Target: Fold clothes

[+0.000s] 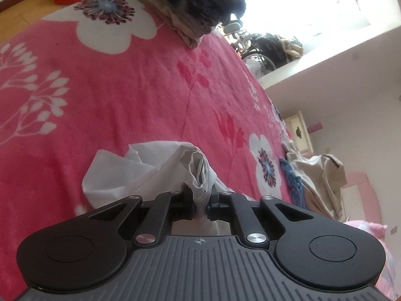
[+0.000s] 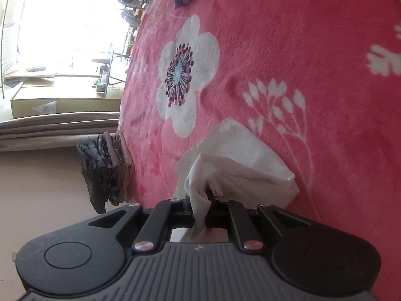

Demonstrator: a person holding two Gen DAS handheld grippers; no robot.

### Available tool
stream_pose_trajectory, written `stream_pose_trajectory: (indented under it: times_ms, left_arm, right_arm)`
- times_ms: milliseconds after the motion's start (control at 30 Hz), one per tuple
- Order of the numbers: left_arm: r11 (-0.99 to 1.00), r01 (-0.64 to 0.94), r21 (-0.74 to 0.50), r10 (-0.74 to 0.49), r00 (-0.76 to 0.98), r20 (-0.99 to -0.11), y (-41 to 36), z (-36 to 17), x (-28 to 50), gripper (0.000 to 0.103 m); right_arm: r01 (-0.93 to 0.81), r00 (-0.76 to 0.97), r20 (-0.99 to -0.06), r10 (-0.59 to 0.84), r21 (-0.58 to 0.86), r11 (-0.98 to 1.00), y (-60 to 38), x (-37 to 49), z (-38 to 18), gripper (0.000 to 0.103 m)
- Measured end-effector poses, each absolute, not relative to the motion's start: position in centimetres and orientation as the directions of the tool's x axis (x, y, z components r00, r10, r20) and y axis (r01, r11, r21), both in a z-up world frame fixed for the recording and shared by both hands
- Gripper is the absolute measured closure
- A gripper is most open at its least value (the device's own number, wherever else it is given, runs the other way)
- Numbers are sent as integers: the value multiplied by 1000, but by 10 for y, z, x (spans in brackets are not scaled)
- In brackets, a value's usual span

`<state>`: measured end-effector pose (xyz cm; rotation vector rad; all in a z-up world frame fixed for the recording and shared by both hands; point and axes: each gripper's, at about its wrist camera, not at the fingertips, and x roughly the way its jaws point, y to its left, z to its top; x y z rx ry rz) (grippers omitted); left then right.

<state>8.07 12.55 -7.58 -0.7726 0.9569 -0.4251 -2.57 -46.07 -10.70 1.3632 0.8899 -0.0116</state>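
Thin white cotton garment (image 1: pixel 120 173) lies crumpled on the pink fleece blanket with white flowers (image 1: pixel 125 95), at 6 o'clock in both wrist views. Left gripper (image 1: pixel 200 200) pinches a bunched edge of it; right gripper (image 2: pixel 200 205) likewise clamps a gathered fold. No clean fold visible yet. Stack of folded dark and beige clothes (image 1: pixel 198 7) at 12 o'clock suggests earlier items done; unfolded cream and blue clothes (image 1: pixel 315 175) wait at 3 o'clock.
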Motion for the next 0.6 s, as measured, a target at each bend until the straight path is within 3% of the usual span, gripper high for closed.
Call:
stream_pose_trajectory:
  times_ms: [167,233,333,433,600]
  left_arm:
    - [661,-38,-750,-634,506,-585,126,-93,98,93]
    - [658,-79,-749,-626,495,-603,128,-102,106,81]
    - [629,-123,-768,-625,507,-593,135,-109,110,72]
    - [571,-149,-807,-639,536,-551,144,-111,109,64]
    - [541,-157,-826,-594,625,-507,161,-96,97,55]
  right_arm:
    - [499,677,-531,510,840,212,-466,-3,-126,92]
    - [499,696,-486,529,857,131,-471,2,-143,80]
    - [481,746,-430,508,876,34,-479,1,-160,58]
    - [444,792,-376,481,896,-31,-484,-4,-166,45]
    - [363,849,-311,427,931,-42,-489,-19,-155,44]
